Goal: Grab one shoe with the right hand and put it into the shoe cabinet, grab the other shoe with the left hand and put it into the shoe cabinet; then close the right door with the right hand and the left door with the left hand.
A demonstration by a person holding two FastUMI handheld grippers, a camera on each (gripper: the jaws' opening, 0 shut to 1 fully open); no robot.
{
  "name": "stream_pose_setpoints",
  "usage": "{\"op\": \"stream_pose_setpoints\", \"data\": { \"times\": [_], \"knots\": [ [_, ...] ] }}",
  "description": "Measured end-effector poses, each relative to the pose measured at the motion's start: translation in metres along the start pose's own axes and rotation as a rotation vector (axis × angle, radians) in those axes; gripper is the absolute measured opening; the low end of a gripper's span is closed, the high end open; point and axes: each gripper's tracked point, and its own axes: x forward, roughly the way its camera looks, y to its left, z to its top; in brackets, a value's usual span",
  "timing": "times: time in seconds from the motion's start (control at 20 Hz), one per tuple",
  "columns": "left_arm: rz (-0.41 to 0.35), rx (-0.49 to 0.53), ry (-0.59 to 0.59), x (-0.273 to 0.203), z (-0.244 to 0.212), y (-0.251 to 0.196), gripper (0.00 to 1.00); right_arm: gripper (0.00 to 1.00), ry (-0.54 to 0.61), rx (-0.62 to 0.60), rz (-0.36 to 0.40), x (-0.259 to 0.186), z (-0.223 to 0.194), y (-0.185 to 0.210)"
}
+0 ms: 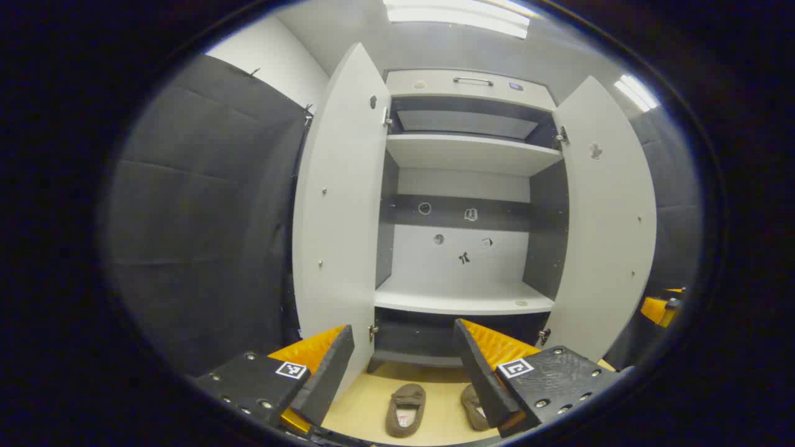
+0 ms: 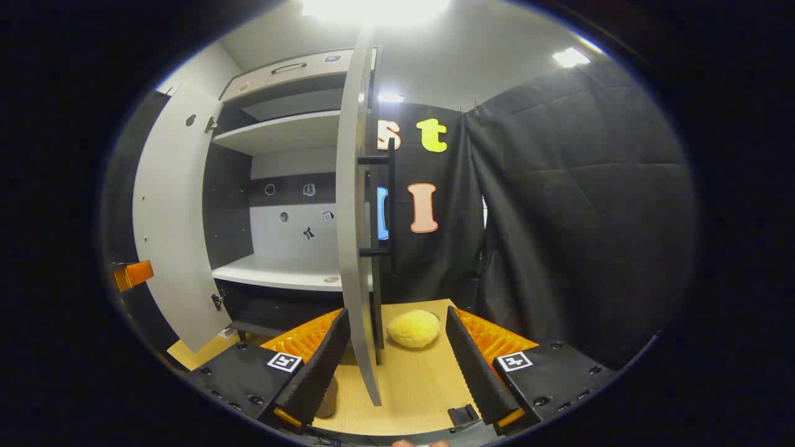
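**A:** Where are your claws, and what are they doing?

**B:** Your left claw [image 1: 404,366] hangs in front of the shoe cabinet [image 1: 466,155], its fingers spread wide with nothing between them. Your right claw [image 2: 397,366] sits further to the right, also spread wide and holding nothing; the edge of the right door [image 2: 357,211] runs down between its fingers in the right gripper view, though neither finger touches it.

**A:** And the shoes?

**B:** Both lie on the wooden tabletop [image 1: 366,403] just before the cabinet's lower front edge. In the left gripper view you see one brown shoe [image 1: 405,410] lying lengthwise between your left claw's fingers, sole down, opening up. The second shoe [image 1: 475,406] lies beside it to the right, partly hidden behind the right finger of that claw. A brown shape low beside your right claw's left finger may be one of them; you cannot tell for sure.

**A:** How does the cabinet stand?

**B:** Both doors are swung out. The left door [image 1: 338,211] and the right one flank the bare middle shelf [image 1: 463,298], with an upper shelf [image 1: 466,152] above it.

**A:** Anything else near you?

**B:** A yellow plush lump [image 2: 413,328] rests on the tabletop behind the right door, near the black cloth wall. The door's black handle [image 2: 388,198] faces that wall.
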Motion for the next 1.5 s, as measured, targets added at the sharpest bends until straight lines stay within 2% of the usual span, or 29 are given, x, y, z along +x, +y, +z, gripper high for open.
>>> {"op": "stream_pose_setpoints", "data": {
  "times": [0.15,0.2,0.25,0.3,0.35,0.5,0.55,0.65,0.7,0.85,1.05,1.1,1.25,1.4,1.5],
  "knots": [
    [-0.171,0.050,0.016,0.000,-0.007,-0.022,0.94,0.98,-0.038,0.073,-0.051,-0.013,0.013,0.024],
    [-0.204,0.062,0.026,-0.003,-0.009,-0.024,0.94,0.98,-0.038,0.094,-0.058,-0.015,0.012,0.036],
    [-0.233,0.059,0.035,-0.004,-0.012,-0.024,0.94,0.97,-0.036,0.094,-0.054,-0.016,0.013,0.049],
    [-0.259,0.050,0.039,-0.003,-0.017,-0.022,0.88,0.97,-0.034,0.076,-0.048,-0.016,0.012,0.063],
    [-0.280,0.044,0.035,-0.001,-0.017,-0.018,0.94,0.97,-0.033,0.052,-0.051,-0.016,0.013,0.074],
    [-0.302,0.030,0.025,0.015,-0.018,0.003,0.94,0.98,-0.039,0.060,-0.044,-0.016,0.021,0.110],
    [-0.312,0.021,0.024,0.019,-0.016,0.008,0.88,0.98,-0.047,0.051,-0.050,-0.016,0.021,0.119],
    [-0.390,0.011,0.016,0.021,-0.012,0.004,0.97,0.98,-0.035,0.017,-0.059,-0.014,0.016,0.132],
    [-0.427,0.023,-0.003,0.024,-0.007,0.000,0.94,0.98,-0.024,0.005,-0.062,-0.012,0.015,0.138],
    [-0.493,0.074,-0.052,0.023,0.003,-0.008,0.94,0.98,-0.015,0.007,-0.081,-0.014,0.014,0.150],
    [-0.527,0.061,-0.039,0.024,-0.005,-0.007,0.98,0.98,0.037,0.011,-0.101,-0.017,-0.001,0.154],
    [-0.538,0.049,-0.029,0.025,-0.008,-0.005,0.94,0.98,0.051,0.010,-0.106,-0.016,-0.008,0.155],
    [-0.540,0.011,-0.001,0.023,-0.016,0.005,0.94,0.98,0.097,0.028,-0.085,-0.011,-0.027,0.162],
    [-0.519,-0.008,0.027,0.028,-0.022,0.006,0.95,0.98,0.228,-0.051,-0.060,0.001,-0.060,0.164],
    [-0.499,-0.016,0.036,0.034,-0.022,0.003,0.95,0.99,0.288,-0.037,-0.015,0.010,-0.079,0.171]
  ]
}}
